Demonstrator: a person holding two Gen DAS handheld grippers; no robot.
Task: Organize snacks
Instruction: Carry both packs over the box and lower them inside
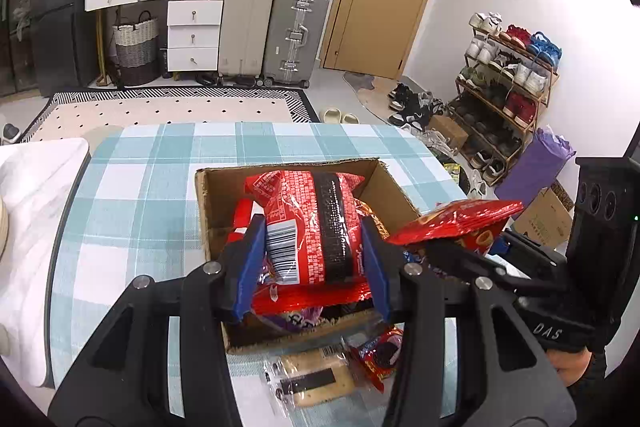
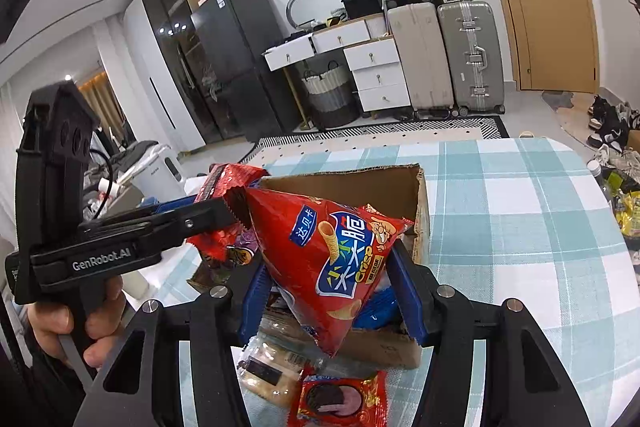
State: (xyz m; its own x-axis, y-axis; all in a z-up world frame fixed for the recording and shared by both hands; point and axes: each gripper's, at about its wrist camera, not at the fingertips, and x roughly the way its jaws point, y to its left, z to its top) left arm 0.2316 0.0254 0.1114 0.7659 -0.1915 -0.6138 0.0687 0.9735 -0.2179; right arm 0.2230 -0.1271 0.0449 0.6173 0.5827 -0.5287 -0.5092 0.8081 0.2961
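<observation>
Cardboard box (image 1: pixel 208 211) is crowded, so each tool (image 1: pixel 314 259) (image 2: pixel 326 283), clamping its red snack bag (image 1: pixel 312 227) (image 2: pixel 332 259), should probably lower slowly inside.

Quick count: two tongs, the left one (image 1: pixel 314 259) and the right one (image 2: pixel 326 291), each with one red snack bag pinched in it, so two held bags: a red pack with a barcode (image 1: pixel 312 227) and a red crisp bag (image 2: pixel 340 259). One cardboard box (image 1: pixel 208 203) on the checked counter (image 1: pixel 140 179), more packets inside, too piled up to count. Two loose snacks near the box: one clear-wrapped biscuit pack (image 1: pixel 312 379), one small red cookie packet (image 2: pixel 340 401). Three suitcases far back.
</observation>
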